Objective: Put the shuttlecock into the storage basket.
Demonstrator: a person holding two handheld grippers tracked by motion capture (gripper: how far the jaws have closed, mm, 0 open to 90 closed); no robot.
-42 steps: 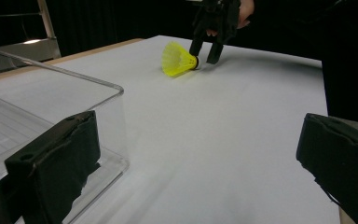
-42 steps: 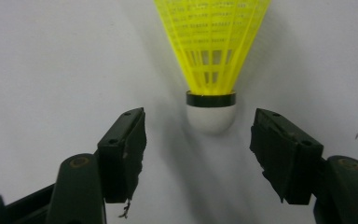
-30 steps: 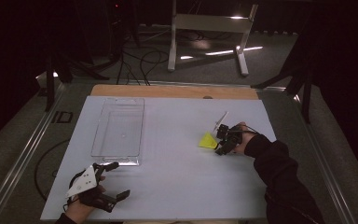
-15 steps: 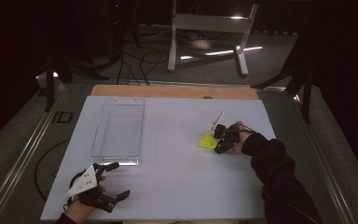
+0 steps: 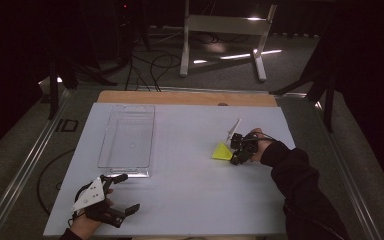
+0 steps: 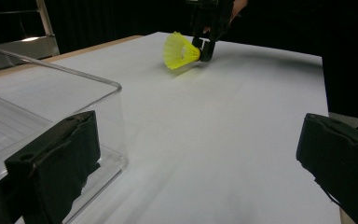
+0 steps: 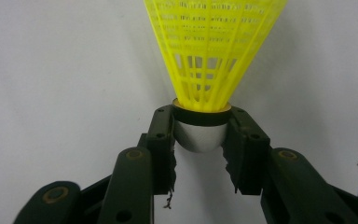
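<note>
A yellow plastic shuttlecock (image 5: 222,151) lies on its side on the white table right of centre, skirt pointing left. My right gripper (image 5: 233,152) is shut on its white cork base. In the right gripper view both jaws clamp that cork, and my right gripper (image 7: 200,135) has the shuttlecock's (image 7: 214,46) skirt fanning away from it. The left gripper view shows the same shuttlecock (image 6: 179,50) far off, held low over the table. My left gripper (image 5: 127,192) rests at the front left, open and holding nothing. Its wide-apart jaws frame the left gripper (image 6: 200,154) view.
A clear plastic tray (image 5: 105,135) with nothing in it sits at the left of the table, its near corner (image 6: 114,88) just beyond my left jaw. A wooden strip (image 5: 180,97) edges the far side. Dark floor, cables and a stand lie beyond.
The right hand has tilted slightly at the shuttlecock, which stays in the same spot. The left gripper has not moved.
</note>
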